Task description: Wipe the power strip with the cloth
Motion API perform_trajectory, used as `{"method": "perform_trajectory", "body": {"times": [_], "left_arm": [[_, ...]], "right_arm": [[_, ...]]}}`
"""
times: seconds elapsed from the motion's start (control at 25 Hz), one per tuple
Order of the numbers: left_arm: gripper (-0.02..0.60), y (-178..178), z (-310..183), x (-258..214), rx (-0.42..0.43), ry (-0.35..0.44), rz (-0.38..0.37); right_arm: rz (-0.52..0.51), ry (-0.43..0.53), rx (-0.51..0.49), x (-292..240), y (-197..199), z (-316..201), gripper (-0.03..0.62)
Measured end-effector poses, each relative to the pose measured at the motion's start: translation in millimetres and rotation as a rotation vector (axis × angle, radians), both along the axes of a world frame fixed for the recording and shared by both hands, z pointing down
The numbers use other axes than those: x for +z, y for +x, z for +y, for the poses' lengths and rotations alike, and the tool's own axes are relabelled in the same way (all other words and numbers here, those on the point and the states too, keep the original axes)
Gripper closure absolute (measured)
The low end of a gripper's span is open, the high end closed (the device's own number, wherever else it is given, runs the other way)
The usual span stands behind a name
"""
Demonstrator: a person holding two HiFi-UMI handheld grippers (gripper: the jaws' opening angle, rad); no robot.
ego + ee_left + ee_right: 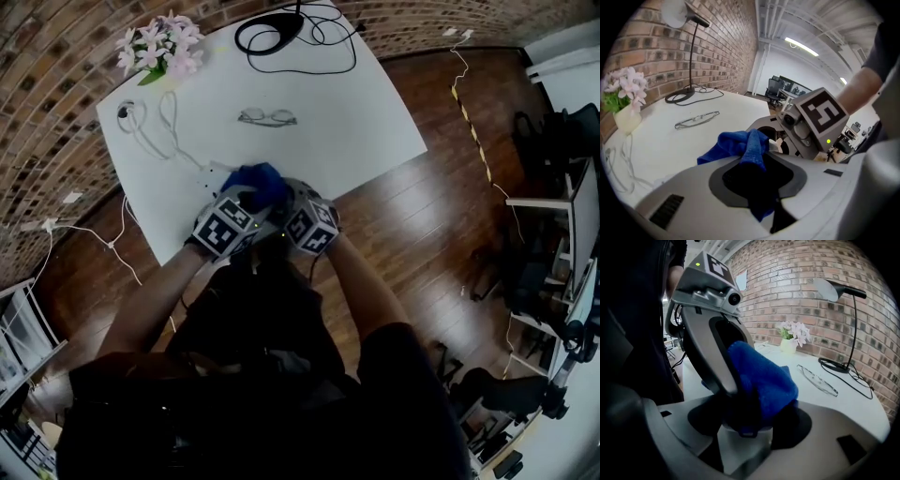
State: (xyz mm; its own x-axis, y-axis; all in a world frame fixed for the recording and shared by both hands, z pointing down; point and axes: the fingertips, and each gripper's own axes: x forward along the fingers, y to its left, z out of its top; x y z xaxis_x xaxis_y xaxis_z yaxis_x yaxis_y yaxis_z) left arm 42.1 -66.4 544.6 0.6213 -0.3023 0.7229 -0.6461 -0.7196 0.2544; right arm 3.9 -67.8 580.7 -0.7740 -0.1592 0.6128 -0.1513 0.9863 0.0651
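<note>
Both forearms reach in side by side, angled down over the table's (366, 112) near edge. Just inside that edge the blue cloth (258, 180) bunches over the white power strip (212, 173), one end poking out to the cloth's left. The left gripper's (757, 161) fingers pinch the cloth. The right gripper's (743, 437) fingers clamp the power strip beneath it. Beyond the cloth lies open tabletop, then eyeglasses (267, 117), then a desk lamp (272, 33) at the far edge.
</note>
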Motion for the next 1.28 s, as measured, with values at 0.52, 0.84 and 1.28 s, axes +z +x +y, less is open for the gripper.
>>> {"method": "perform_trajectory", "body": {"times": [0.52,0.84,1.28], "left_arm": [[0.477,-40,-9,7,-0.007,0.048,0.070],[0.477,-105,-23,5,-0.119,0.064,0.079],[0.479,-158,-34,4,-0.234,0.046,0.095]], "right_arm": [[0.053,-0.109,0.026,7,-4,-2,0.309],[0.050,-0.104,0.035,5,-3,0,0.309],[0.048,-0.091,0.031,5,-4,-3,0.309]]}}
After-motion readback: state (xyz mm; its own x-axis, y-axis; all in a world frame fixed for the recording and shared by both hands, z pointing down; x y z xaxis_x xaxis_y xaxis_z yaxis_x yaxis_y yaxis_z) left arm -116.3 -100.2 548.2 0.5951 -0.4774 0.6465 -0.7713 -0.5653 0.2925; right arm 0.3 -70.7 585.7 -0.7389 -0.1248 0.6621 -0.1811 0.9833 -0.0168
